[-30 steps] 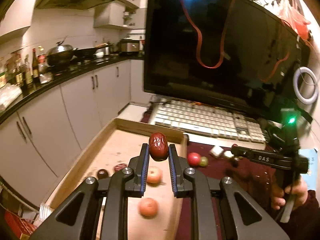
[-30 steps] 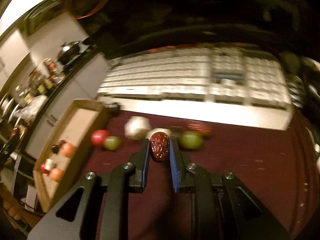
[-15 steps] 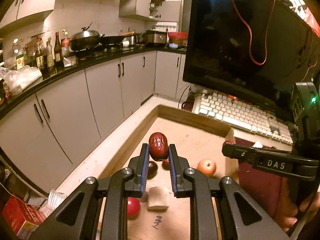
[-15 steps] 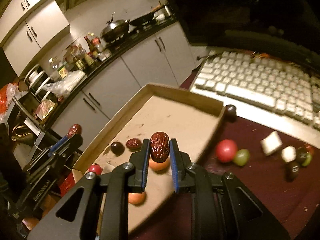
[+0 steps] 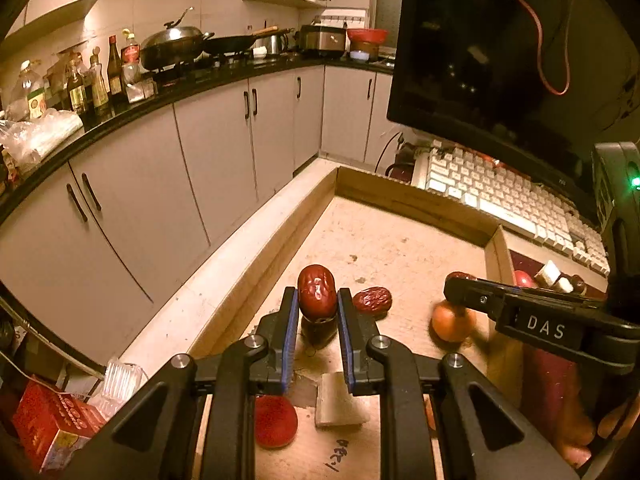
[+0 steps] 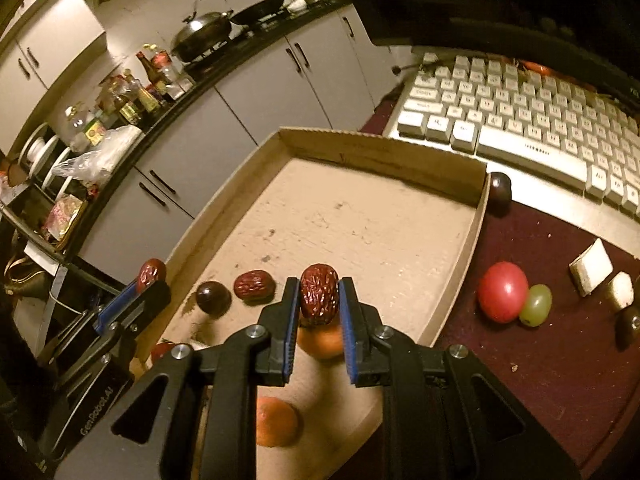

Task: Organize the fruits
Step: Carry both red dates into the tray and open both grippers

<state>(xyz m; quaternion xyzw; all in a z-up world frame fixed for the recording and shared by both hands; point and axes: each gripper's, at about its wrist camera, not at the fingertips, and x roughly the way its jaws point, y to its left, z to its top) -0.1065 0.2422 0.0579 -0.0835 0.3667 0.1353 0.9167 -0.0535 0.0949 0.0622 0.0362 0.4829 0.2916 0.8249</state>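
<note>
1. Your left claw [image 5: 318, 334] is clamped on a red date [image 5: 317, 292], and it hangs over the near left part of the cardboard tray [image 5: 412, 200].
2. Your right claw [image 6: 319, 330] is likewise clamped on a second red date [image 6: 319, 294], above the tray's near end; its tip shows in the left view over an orange fruit [image 5: 452, 322].
3. Already in the tray: a loose date [image 6: 254, 285], a dark round fruit [image 6: 213, 298], two orange fruits, a red round fruit [image 5: 275, 420] and a pale cube [image 5: 340, 402].
4. Not yet sorted, lying on the maroon surface [image 6: 540, 360] to the right of the tray: a red round fruit [image 6: 503, 297] touching a green grape [image 6: 536, 305], two pale cubes, a dark item at the right edge, and a dark round fruit [image 6: 500, 192] just outside the tray's far corner, by the keyboard [image 6: 520, 120].
5. Judgement: the work is roughly half done. Both held dates are over the tray and appear ready for release; several pieces remain to be fetched afterwards.
6. Whether the cubes count as fruit cannot be told.
</note>
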